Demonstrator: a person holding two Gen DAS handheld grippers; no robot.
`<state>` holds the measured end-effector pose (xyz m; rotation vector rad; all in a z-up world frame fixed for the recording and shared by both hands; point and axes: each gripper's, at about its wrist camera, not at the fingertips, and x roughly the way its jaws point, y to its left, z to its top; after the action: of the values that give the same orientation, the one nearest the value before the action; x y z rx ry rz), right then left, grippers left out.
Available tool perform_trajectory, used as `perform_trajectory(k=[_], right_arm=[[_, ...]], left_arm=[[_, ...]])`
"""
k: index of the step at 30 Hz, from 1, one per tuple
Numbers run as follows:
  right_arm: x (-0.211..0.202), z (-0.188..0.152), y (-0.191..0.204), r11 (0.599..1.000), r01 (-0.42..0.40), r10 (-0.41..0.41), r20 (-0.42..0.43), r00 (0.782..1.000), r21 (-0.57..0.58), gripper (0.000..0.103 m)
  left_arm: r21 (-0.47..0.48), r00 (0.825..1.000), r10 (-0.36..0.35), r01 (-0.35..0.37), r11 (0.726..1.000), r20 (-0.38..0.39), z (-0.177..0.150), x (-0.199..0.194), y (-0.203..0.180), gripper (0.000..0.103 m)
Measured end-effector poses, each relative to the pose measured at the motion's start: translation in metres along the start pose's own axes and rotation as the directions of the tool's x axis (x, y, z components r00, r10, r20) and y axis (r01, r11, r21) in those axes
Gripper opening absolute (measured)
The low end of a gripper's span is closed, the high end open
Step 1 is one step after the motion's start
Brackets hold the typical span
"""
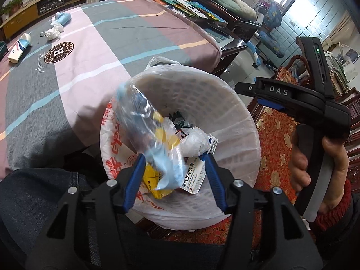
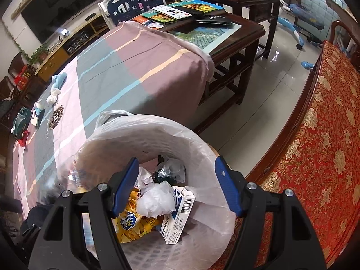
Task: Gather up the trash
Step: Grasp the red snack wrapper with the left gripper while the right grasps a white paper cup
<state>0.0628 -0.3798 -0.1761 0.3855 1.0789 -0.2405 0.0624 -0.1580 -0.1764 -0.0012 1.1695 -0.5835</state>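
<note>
A white lattice bin (image 1: pixel 236 121) lined with a plastic bag stands by the table. My left gripper (image 1: pixel 174 157) hangs open over it. A clear wrapper with blue and yellow print (image 1: pixel 144 130) is blurred in the gap, against the left finger, not pinched. My right gripper (image 2: pixel 177 160) is open above the same bin (image 2: pixel 202 148) with nothing between its fingers. In the bin lie a medicine box (image 2: pixel 180 216), a yellow snack bag (image 2: pixel 132 222) and crumpled white plastic (image 2: pixel 155 200). The wrapper (image 2: pixel 74 175) is a blur at the bin's left.
On the striped tablecloth (image 1: pixel 112 45) lie a blue-white wad (image 1: pixel 60 19), a white crumpled tissue (image 1: pixel 52 32) and a paper carton (image 1: pixel 19 47). A red-and-gold cushioned seat (image 2: pixel 315 146) runs along the right. A dark wooden table with books (image 2: pixel 202 18) stands behind.
</note>
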Motion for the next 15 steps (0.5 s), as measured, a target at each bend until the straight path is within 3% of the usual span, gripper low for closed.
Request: perform_trajectory(k=[9,11,15], right_arm=[[0.0,-0.001,0.004,1.0,-0.003,0.003,0.002,1.0,-0.005,0.069],[-0.001,0.0,0.006,1.0,0.003,-0.002,0.012,1.0,-0.017,0.069],[-0.003,0.002,0.013,0.999,0.012,-0.01,0.031,0.999,-0.043,0.069]], left_arm=[[-0.055,0.999,0.014,-0.012,0.998,0.032,0.001,-0.011,0.016,0.067],[-0.093,0.996,0.064,-0.058,0.994,0.066,0.004,-0.019,0.028,0.068],[-0.194,0.968,0.216,-0.189,0.963,0.128,0.009,-0.04,0.067,0.068]])
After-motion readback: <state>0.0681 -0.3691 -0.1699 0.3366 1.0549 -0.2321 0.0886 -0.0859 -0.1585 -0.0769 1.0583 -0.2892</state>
